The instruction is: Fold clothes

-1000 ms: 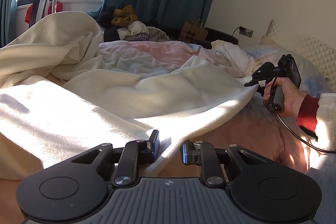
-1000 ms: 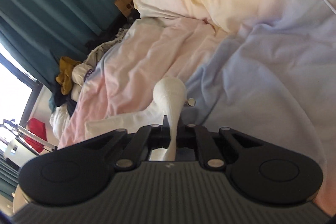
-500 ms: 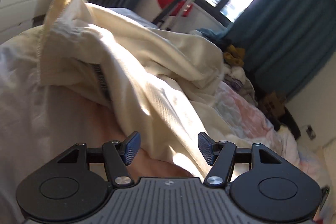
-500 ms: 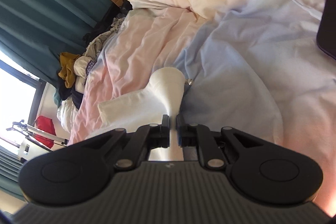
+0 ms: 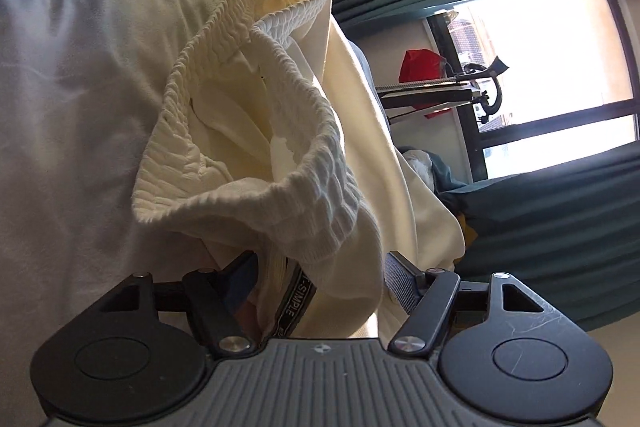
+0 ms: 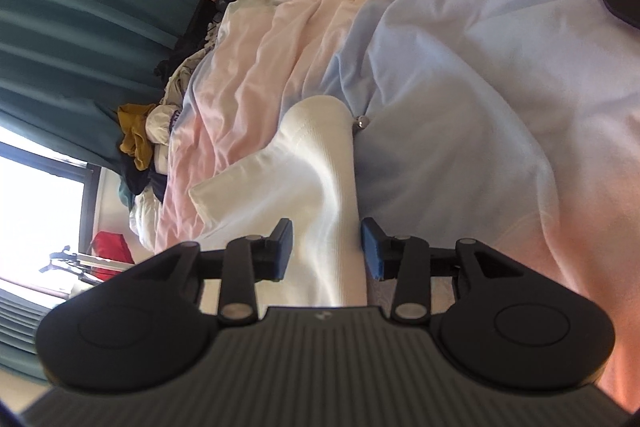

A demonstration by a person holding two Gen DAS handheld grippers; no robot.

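rumpled bedding (image 6: 460,75) lay beyond both spread tongs, the left gripper (image 5: 320,277) straddling the cream trousers' waistband (image 5: 256,131) and the right gripper (image 6: 326,247) their leg (image 6: 320,167), so unclamped cloth could slip.

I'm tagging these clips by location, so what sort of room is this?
Most likely a bedroom: a rumpled pink and blue duvet on a bed, teal curtains beside a window, and a pile of clothes.

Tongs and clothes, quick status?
Left tongs open around cream waistband. Right tongs open, white fabric between them, ungripped. Nothing in the way.
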